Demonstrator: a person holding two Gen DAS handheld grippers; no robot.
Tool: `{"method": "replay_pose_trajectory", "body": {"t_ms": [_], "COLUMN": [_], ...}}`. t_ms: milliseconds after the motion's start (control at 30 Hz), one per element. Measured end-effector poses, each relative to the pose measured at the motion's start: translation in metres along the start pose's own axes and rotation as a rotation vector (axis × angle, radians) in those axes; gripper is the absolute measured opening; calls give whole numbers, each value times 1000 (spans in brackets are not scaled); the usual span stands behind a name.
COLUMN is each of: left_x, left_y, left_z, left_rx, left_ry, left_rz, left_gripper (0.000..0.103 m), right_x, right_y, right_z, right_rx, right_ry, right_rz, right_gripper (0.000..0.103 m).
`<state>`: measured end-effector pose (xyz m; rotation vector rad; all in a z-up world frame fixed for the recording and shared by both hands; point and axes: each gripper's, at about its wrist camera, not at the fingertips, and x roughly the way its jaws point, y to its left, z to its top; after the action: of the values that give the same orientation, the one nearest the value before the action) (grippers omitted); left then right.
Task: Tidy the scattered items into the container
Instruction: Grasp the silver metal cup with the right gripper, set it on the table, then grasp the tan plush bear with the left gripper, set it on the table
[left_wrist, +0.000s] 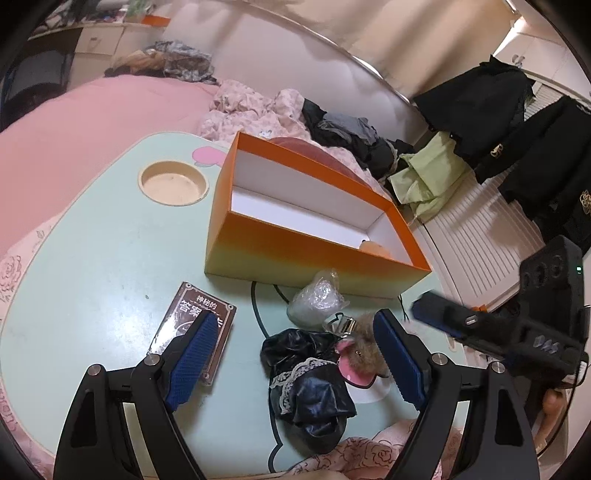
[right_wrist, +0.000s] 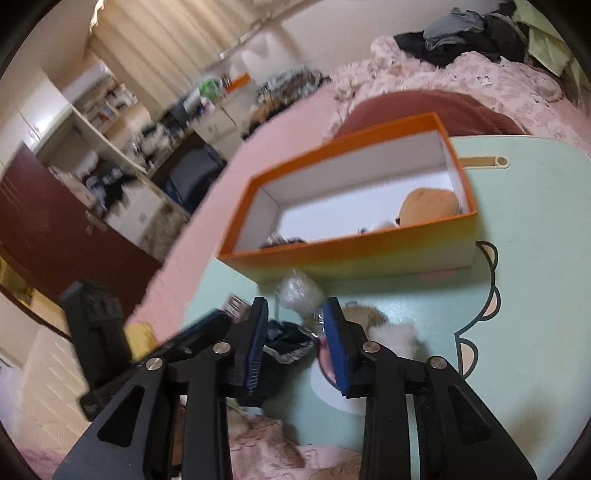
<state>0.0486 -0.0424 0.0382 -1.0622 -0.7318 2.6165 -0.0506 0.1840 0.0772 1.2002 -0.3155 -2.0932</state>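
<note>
An orange box (right_wrist: 354, 254) sits open on a pale green table (left_wrist: 110, 266), holding a tan plush item (right_wrist: 430, 206) at one end and a small dark thing, too blurred to name, at the other. Just outside the box's near wall lie a clear plastic bag (left_wrist: 317, 299), a doll in black (left_wrist: 310, 384) and a brown card (left_wrist: 192, 328). The left gripper (left_wrist: 295, 343) hangs spread wide above the doll; the right gripper (right_wrist: 295, 332) is narrowly parted, gripping nothing.

Materials on the small table

Matt cardboard box (left_wrist: 295, 254), white inside; smooth pale-green tabletop (left_wrist: 110, 266); crinkly clear plastic bag (left_wrist: 317, 299); shiny black cloth (left_wrist: 310, 384) with lace trim; furry toy (left_wrist: 364, 345); glossy card (left_wrist: 192, 325).
</note>
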Motion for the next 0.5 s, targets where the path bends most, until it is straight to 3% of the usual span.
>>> {"method": "replay_pose_trajectory", "body": {"t_ms": [133, 267, 400, 500], "left_x": [-4, -6, 24, 63], "left_y": [-17, -57, -96, -130], "left_z": [15, 46, 81, 100], "left_rx": [48, 128, 133, 239], "left_ry": [-18, -11, 151, 273], "left_rz": [4, 6, -25, 9], "left_gripper": [86, 86, 86, 81], "right_x": [-26, -50, -66, -70], "right_y": [-10, -23, -32, -36], "right_z": [-1, 2, 4, 1], "right_rx": [43, 89, 118, 132], "right_ry": [-79, -131, -172, -179], "right_rz": [20, 16, 16, 22], "right_gripper": [33, 33, 33, 33]}}
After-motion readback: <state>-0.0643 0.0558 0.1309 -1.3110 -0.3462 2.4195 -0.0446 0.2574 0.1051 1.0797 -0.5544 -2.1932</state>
